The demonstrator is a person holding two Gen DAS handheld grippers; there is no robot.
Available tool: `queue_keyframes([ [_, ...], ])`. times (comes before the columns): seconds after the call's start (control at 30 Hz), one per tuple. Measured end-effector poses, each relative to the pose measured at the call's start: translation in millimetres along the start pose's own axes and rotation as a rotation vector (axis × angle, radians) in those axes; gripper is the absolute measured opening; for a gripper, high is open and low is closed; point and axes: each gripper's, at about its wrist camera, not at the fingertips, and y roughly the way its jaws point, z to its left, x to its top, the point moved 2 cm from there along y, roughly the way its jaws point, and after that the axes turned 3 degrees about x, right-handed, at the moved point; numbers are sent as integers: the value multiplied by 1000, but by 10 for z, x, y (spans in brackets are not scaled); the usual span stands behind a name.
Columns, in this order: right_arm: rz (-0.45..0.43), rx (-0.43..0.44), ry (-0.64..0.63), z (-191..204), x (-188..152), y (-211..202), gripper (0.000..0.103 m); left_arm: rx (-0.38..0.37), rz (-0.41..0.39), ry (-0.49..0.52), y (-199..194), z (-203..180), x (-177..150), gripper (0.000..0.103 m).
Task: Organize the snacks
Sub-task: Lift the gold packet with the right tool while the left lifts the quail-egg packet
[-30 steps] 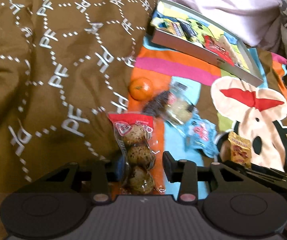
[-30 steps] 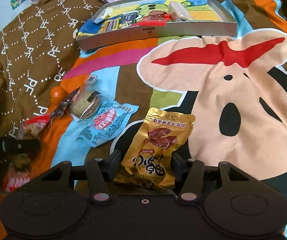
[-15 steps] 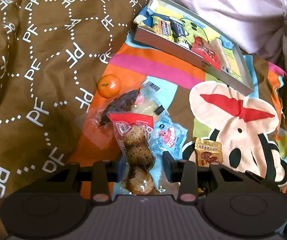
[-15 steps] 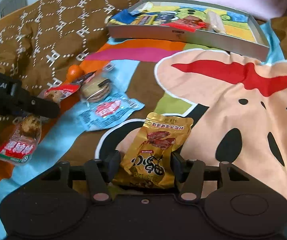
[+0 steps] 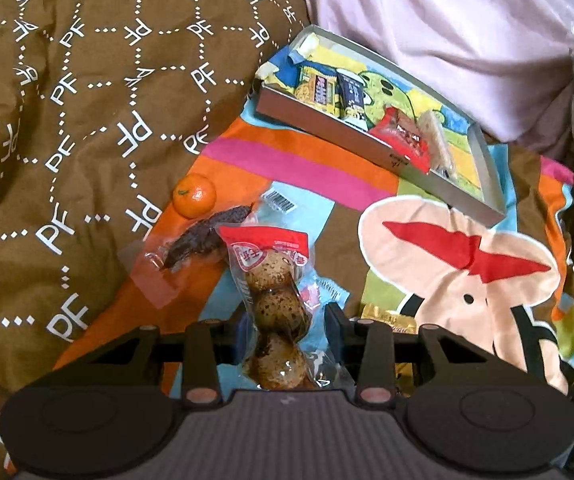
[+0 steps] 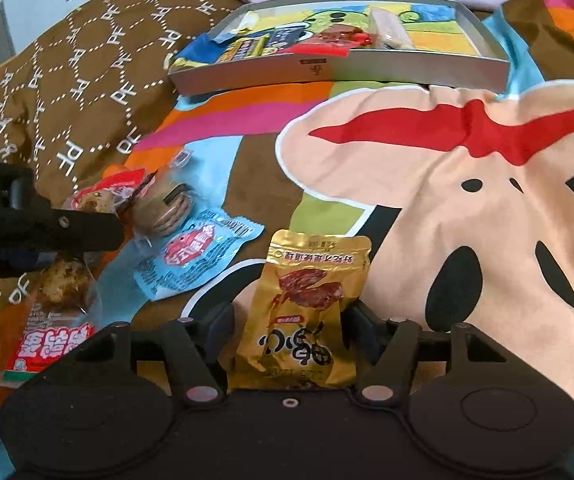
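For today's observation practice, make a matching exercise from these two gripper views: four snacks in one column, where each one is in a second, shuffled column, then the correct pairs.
Column 1
1. quail egg pack
2. gold pouch
3. tangerine
4. blue packet

Column 2
A. lying flat on the blanket, ungripped, beside a round biscuit pack
B. between the fingers of the left gripper
C. lying at the edge of the brown quilt
D. between the fingers of the right gripper

Pairs: 1-B, 2-D, 3-C, 4-A
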Motion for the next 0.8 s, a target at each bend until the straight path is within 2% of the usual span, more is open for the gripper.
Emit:
queue_keyframes([
  [0.27, -13, -20, -21, 25, -42, -8, 63, 26, -1, -3, 53, 56, -62, 42],
  [0.5, -26, -23, -11, 26, -56, -26, 63, 9, -4, 7, 56, 113, -111, 42],
  [0.8, -61, -62, -8, 79, -115, -61, 63, -28, -54, 106, 84, 112, -33, 42],
])
